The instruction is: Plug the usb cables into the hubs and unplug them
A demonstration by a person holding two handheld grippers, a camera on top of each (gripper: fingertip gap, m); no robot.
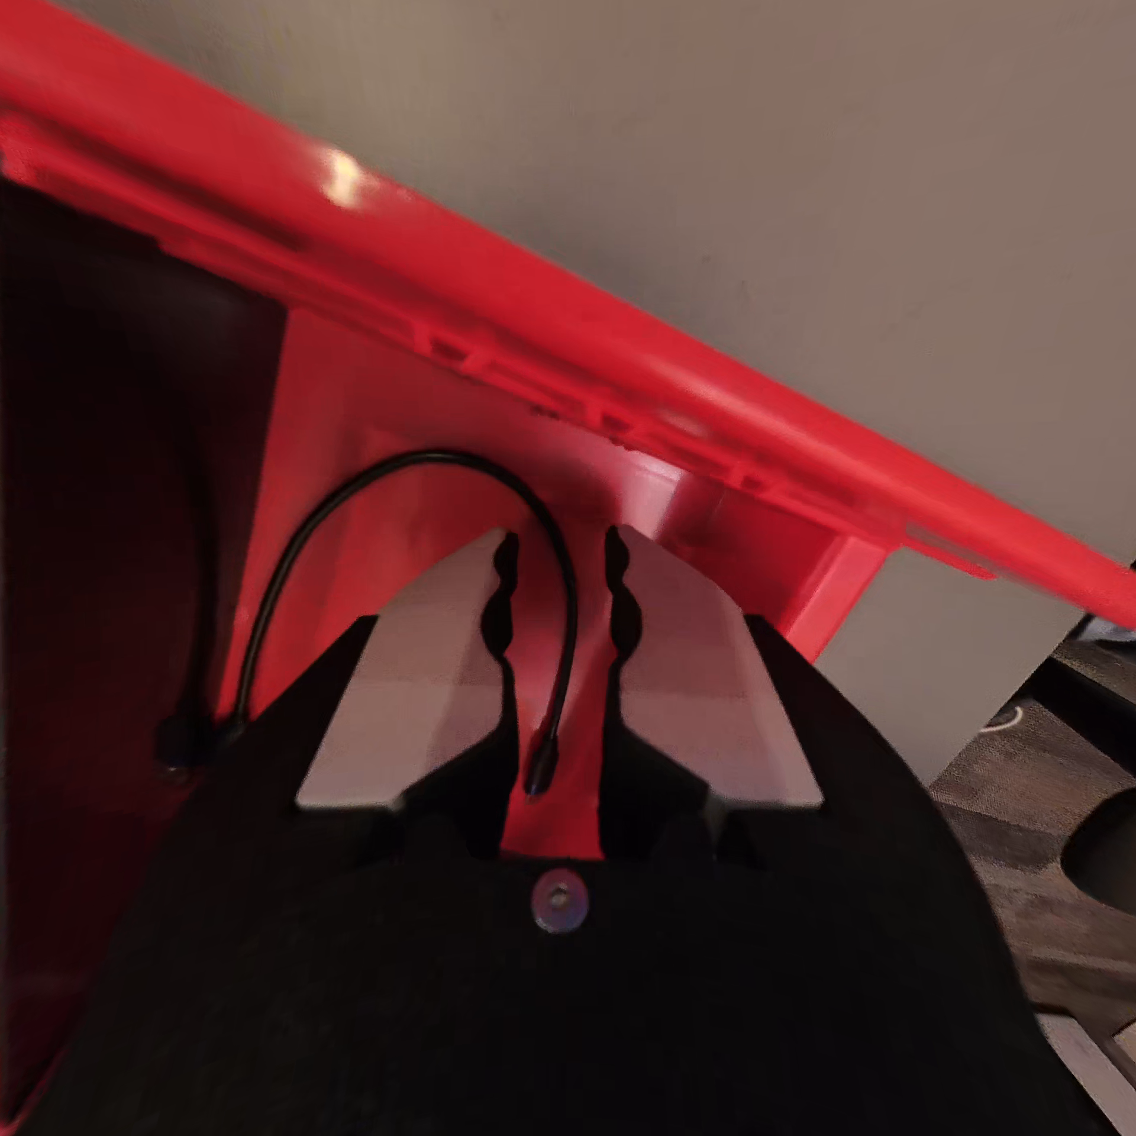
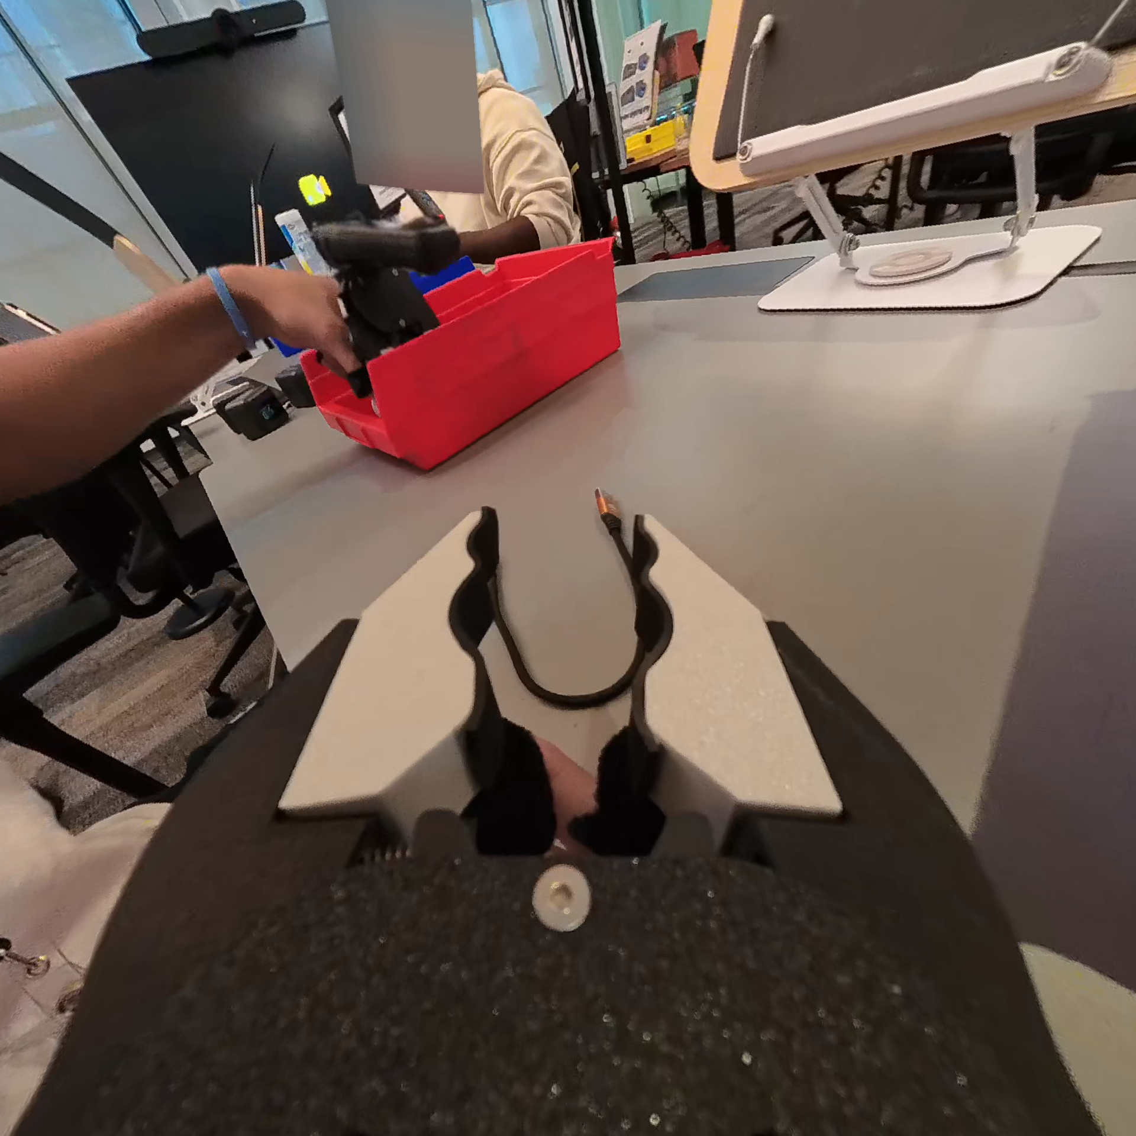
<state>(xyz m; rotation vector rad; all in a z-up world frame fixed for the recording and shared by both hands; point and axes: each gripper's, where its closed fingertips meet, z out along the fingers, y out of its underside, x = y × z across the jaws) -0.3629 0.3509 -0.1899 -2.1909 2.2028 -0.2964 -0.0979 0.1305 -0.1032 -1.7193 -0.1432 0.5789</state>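
Note:
In the left wrist view my left gripper (image 1: 559,541) is open and points down into a red plastic bin (image 1: 553,344). A short black cable (image 1: 430,458) lies arched on the bin floor, and one plug end (image 1: 541,774) sits between my fingers without being pinched. In the right wrist view my right gripper (image 2: 562,516) is open low over a grey table (image 2: 799,461). A second short black cable (image 2: 571,698) lies in a U between its fingers, with a copper-coloured plug (image 2: 605,507) near the right fingertip. The left gripper (image 2: 381,307), held by a hand, shows at the red bin (image 2: 492,381).
A dark object (image 1: 123,430) fills the left part of the bin. A white stand (image 2: 922,270) holds a board at the table's back right. A blue bin (image 2: 442,276) sits behind the red one. A person in a cream hoodie (image 2: 522,166) sits beyond. Chairs (image 2: 153,553) stand off the table's left edge. The tips of one gripper are about 35 cm away from the tips of the other.

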